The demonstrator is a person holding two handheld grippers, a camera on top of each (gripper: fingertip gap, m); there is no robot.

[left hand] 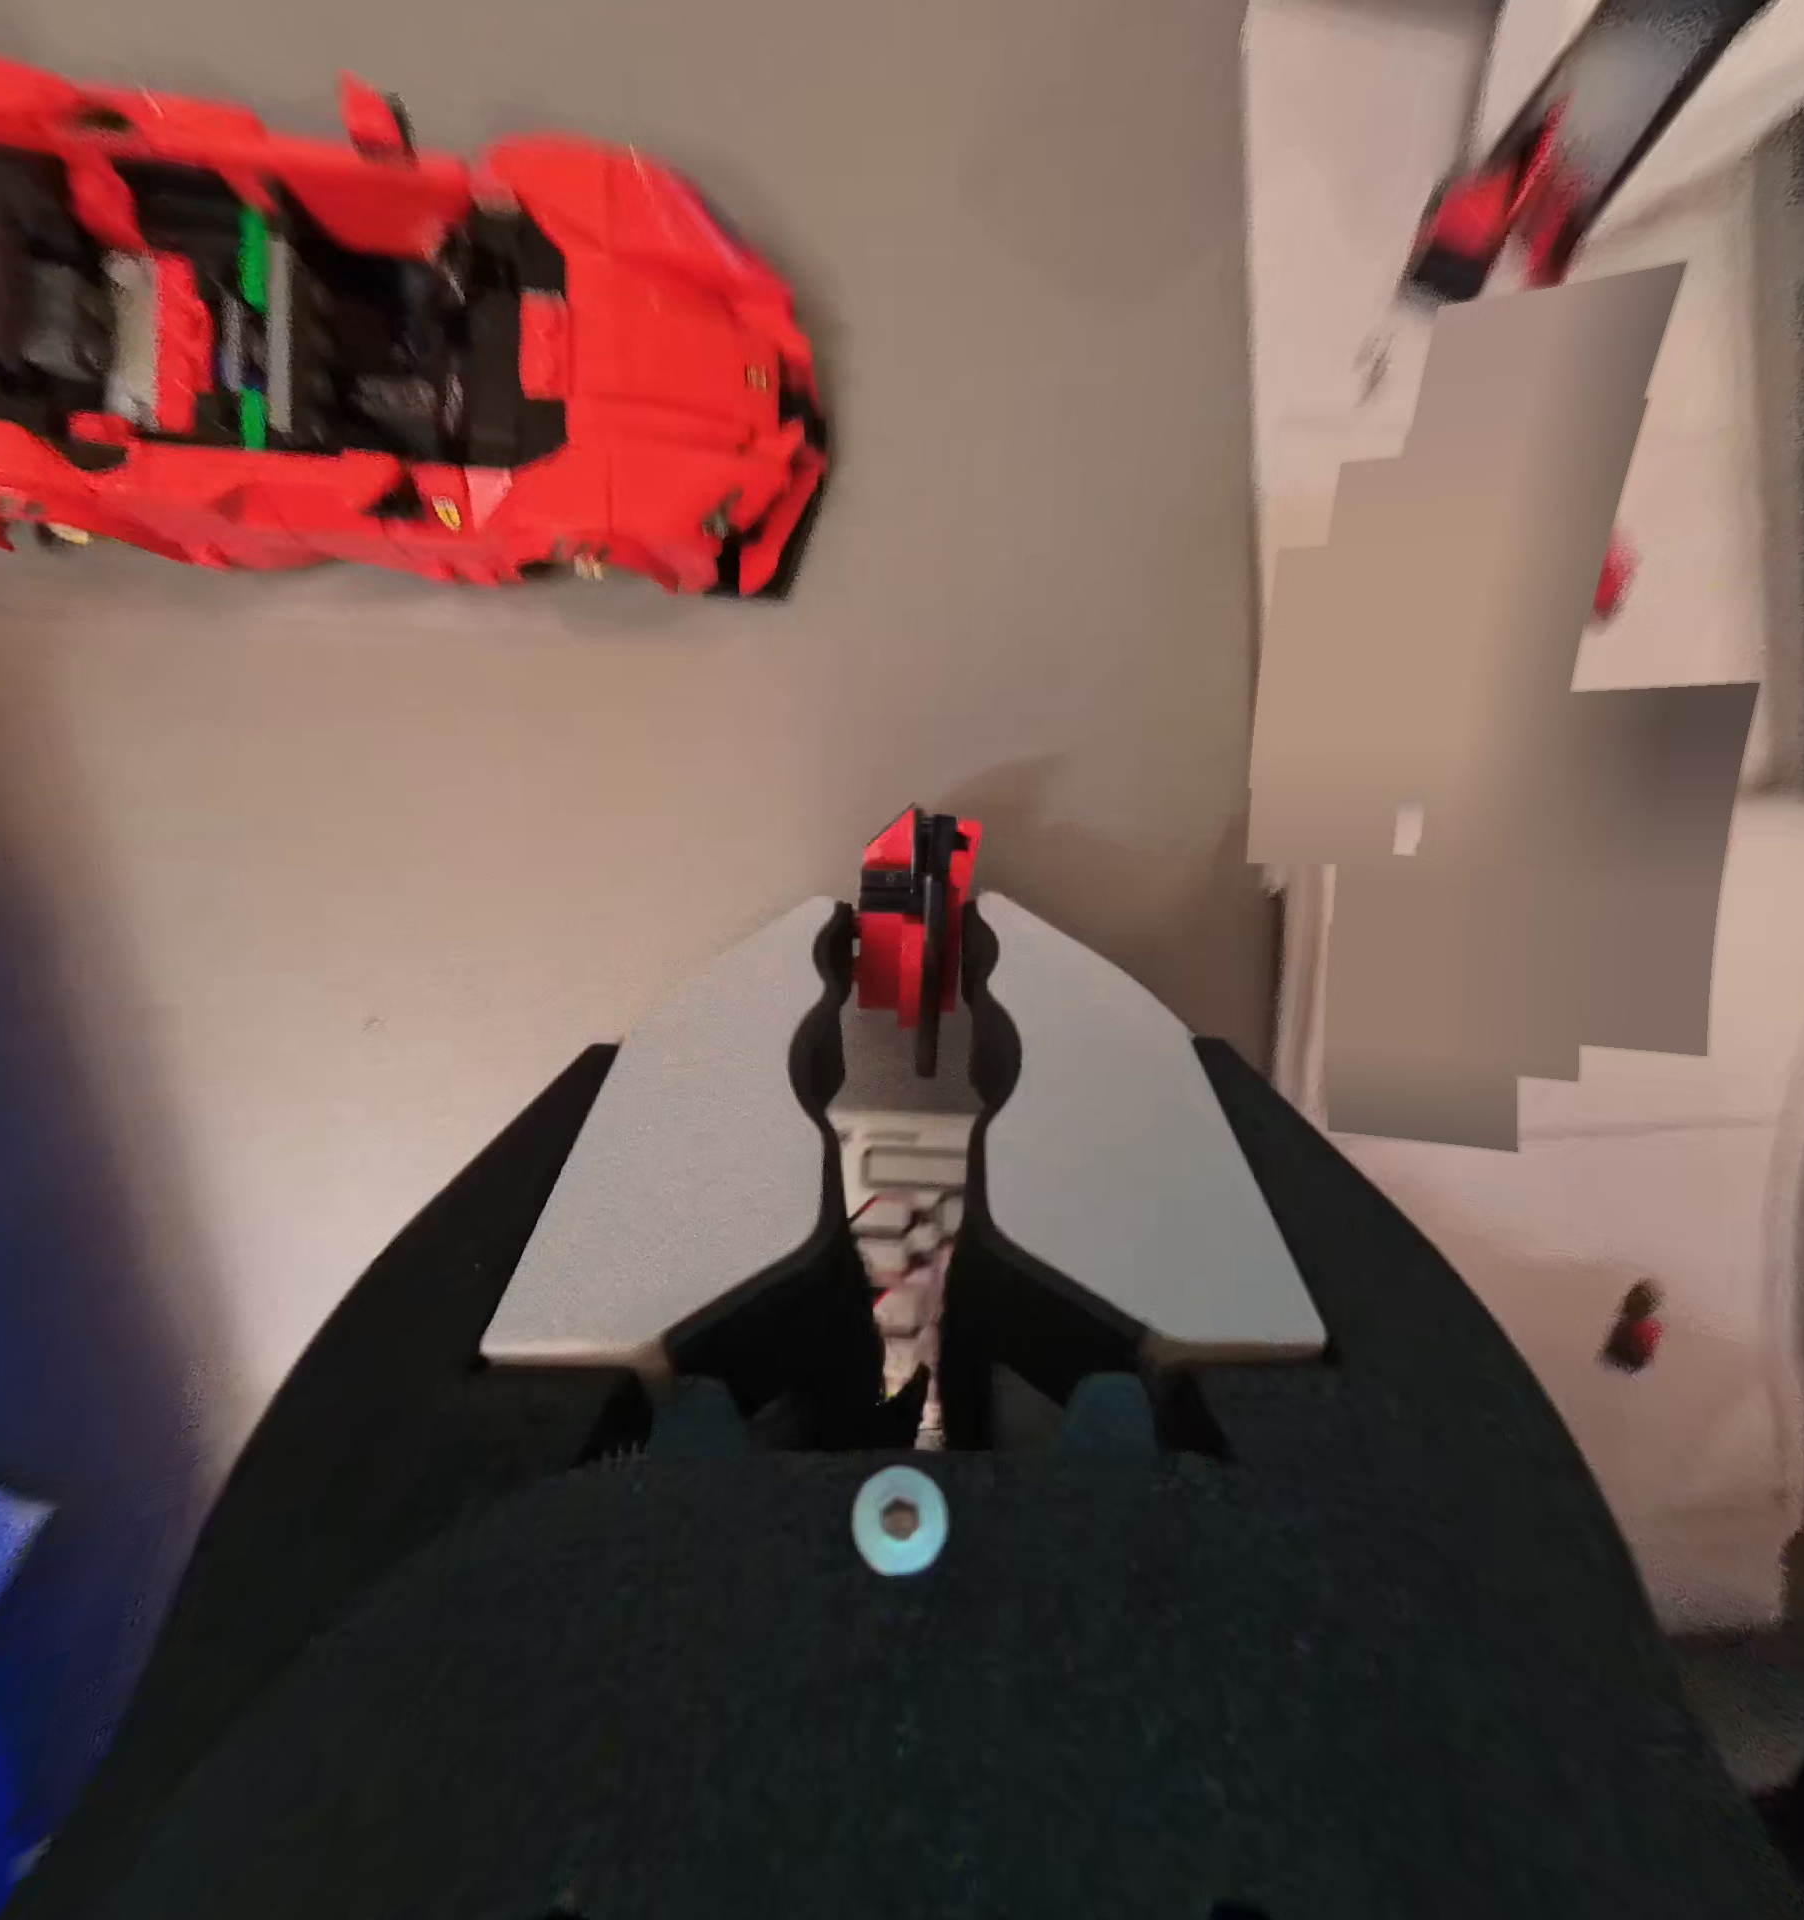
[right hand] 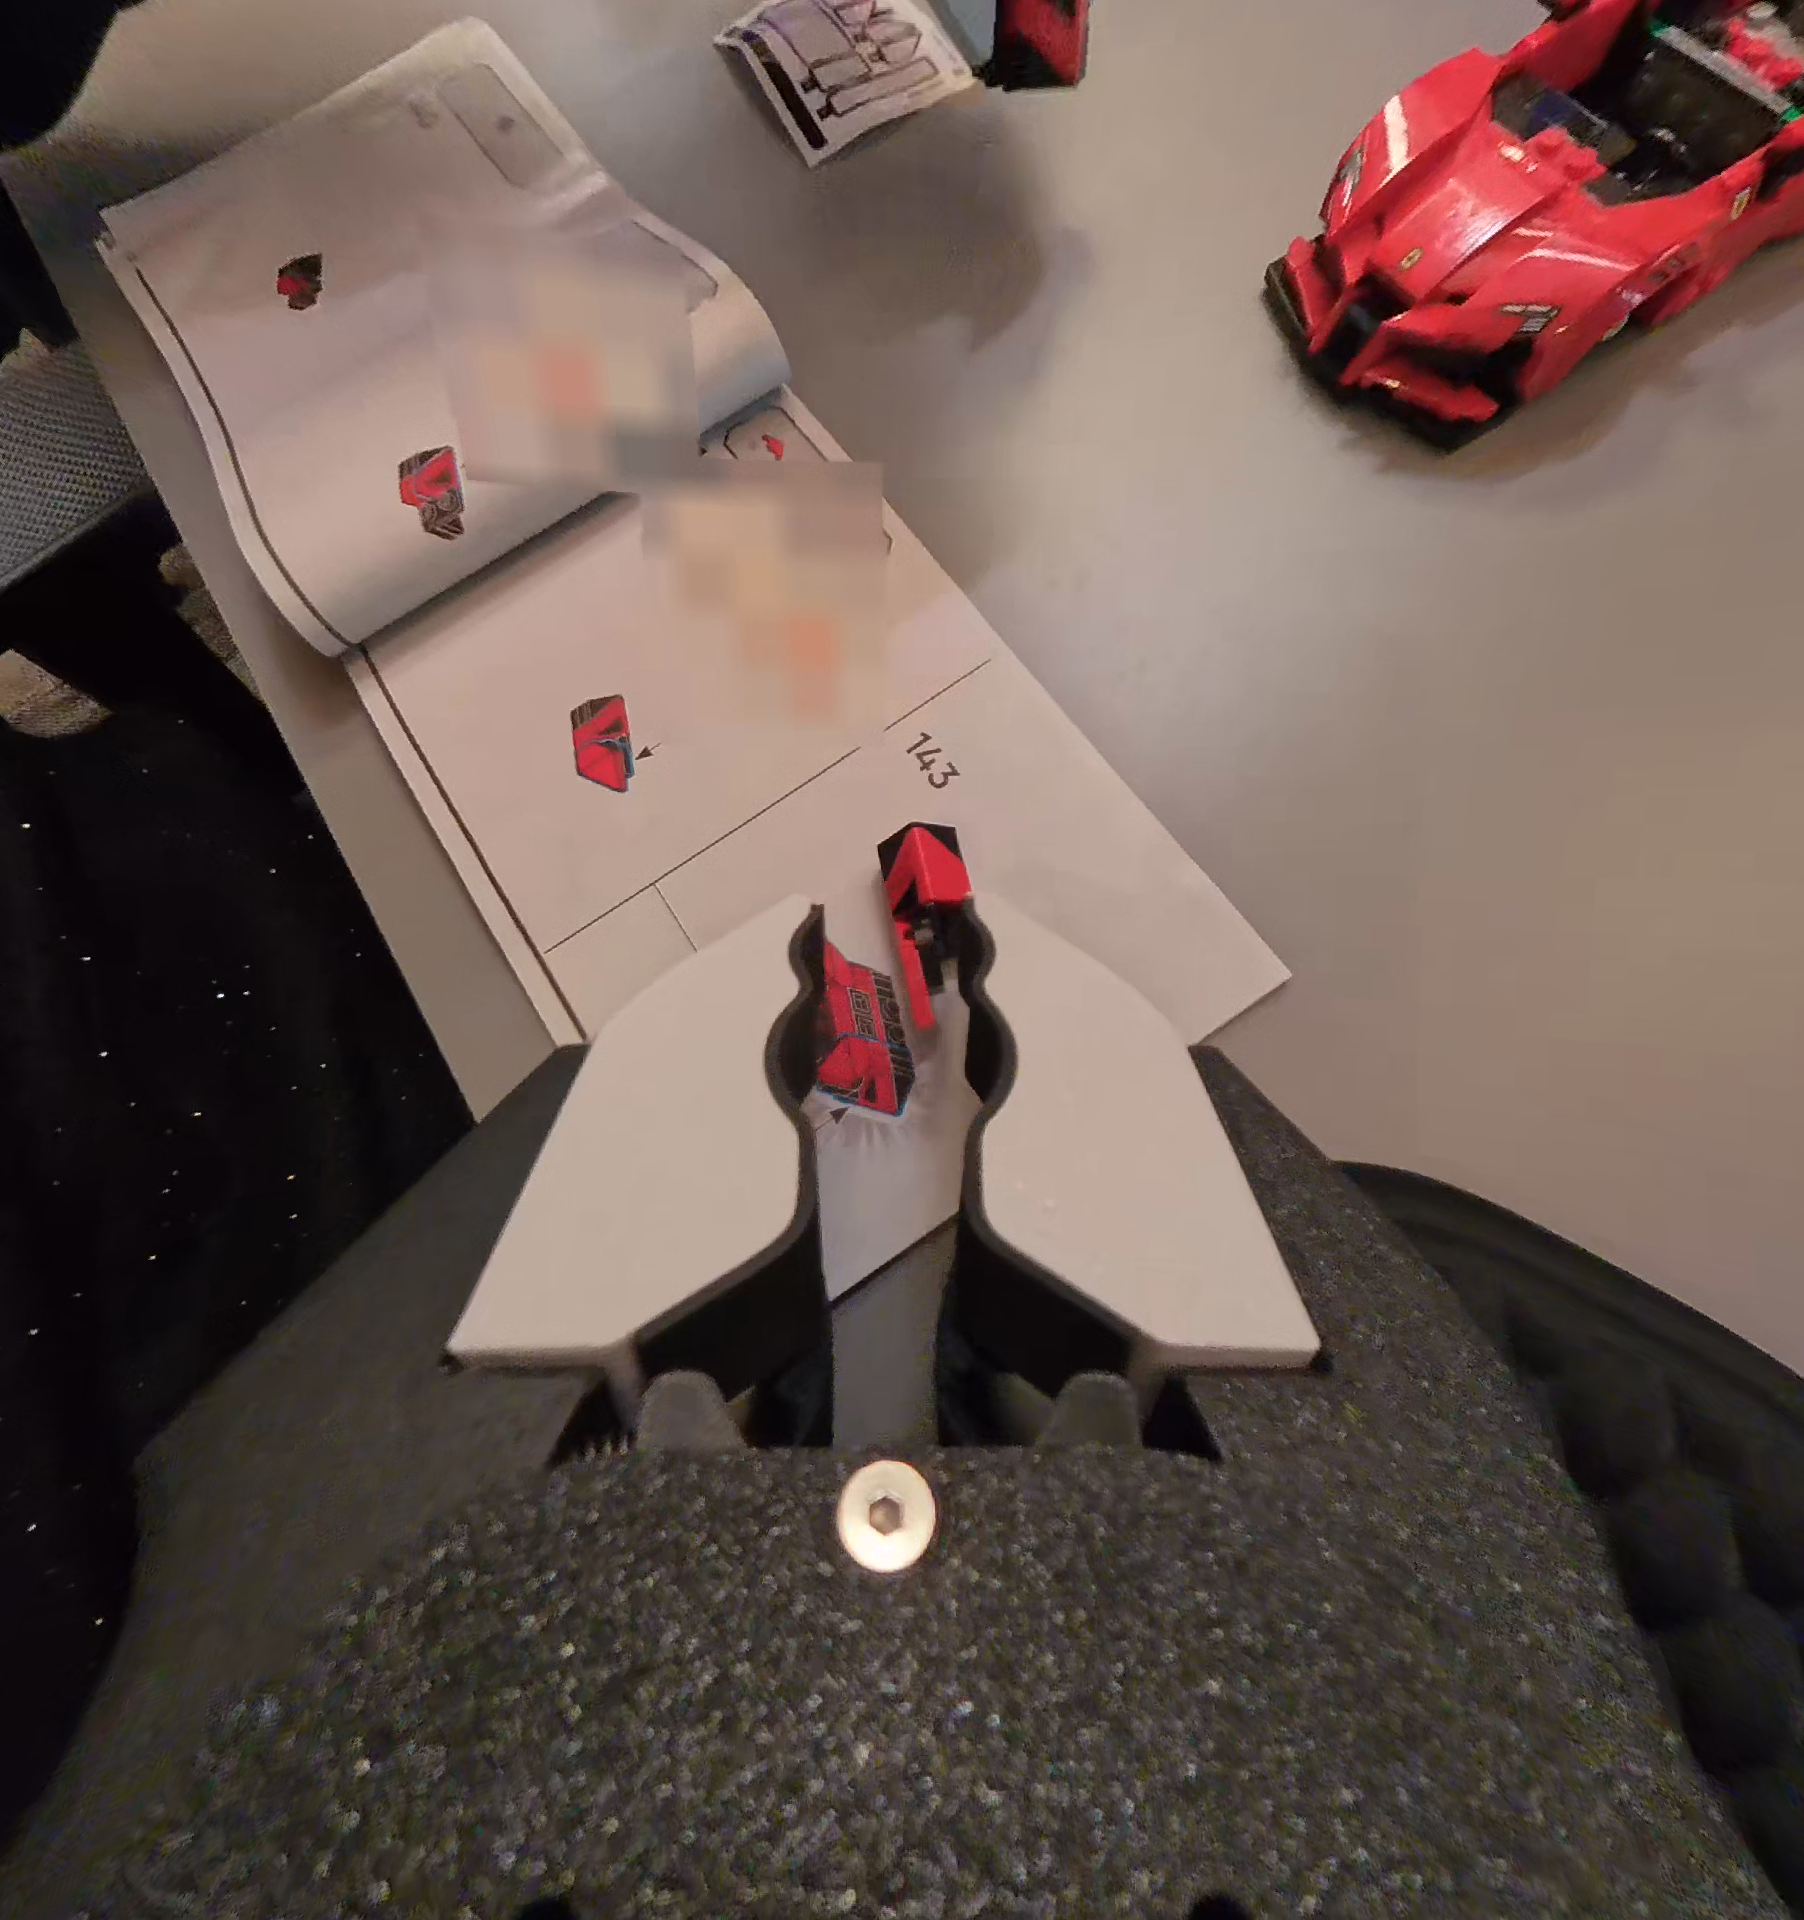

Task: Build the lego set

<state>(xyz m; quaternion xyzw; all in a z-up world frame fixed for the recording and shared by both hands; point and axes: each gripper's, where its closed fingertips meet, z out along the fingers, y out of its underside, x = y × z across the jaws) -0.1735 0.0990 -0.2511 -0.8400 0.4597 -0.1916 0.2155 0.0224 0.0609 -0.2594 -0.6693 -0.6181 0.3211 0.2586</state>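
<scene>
Though blurred, subassembly (left hand: 913, 925) between left gripper (left hand: 908, 935).

bare grey tabletop (right hand: 1293, 727) lies open between the red brick-built car (right hand: 1563, 208) and the open white instruction booklet (right hand: 773, 831) (curled pages).

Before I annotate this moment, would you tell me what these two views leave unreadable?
- Left wrist view: the red car is motion-blurred and cut off by the left edge; its cockpit detail is unreadable.
- Left wrist view: flat patches cover much of the instruction booklet.
- Right wrist view: the right gripper has a small red-and-black piece at its tip; whether both fingers touch it is unclear.
</scene>
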